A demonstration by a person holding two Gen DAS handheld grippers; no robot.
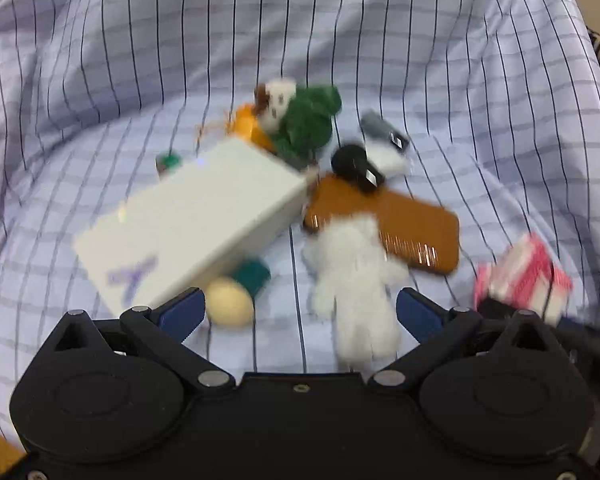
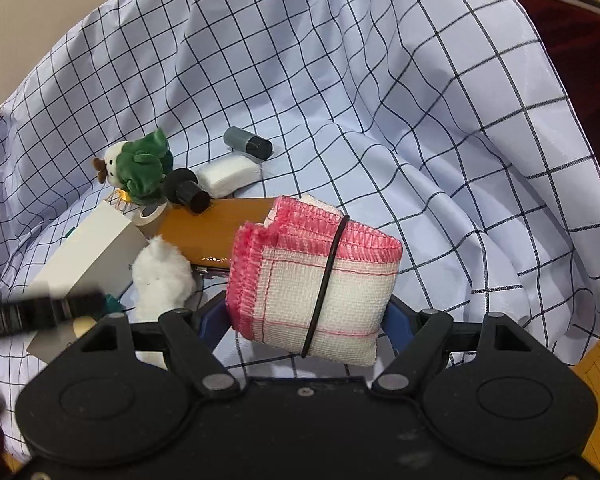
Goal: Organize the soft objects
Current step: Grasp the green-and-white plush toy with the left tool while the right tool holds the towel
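- Right tongs (image 2: 306, 312) clamped on folded pink-edged cloth (image 2: 316, 276), held above checked sheet (image 2: 420, 120).
- Left tongs (image 1: 300, 312) apart, empty, over white plush (image 1: 356, 280) beside orange case (image 1: 400, 224) and white box (image 1: 192, 216).

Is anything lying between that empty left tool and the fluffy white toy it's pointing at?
Nothing visible does. The left tool is open, and the fluffy white toy lies right between its fingers on the checked cloth. The cream ball sits off to one side.
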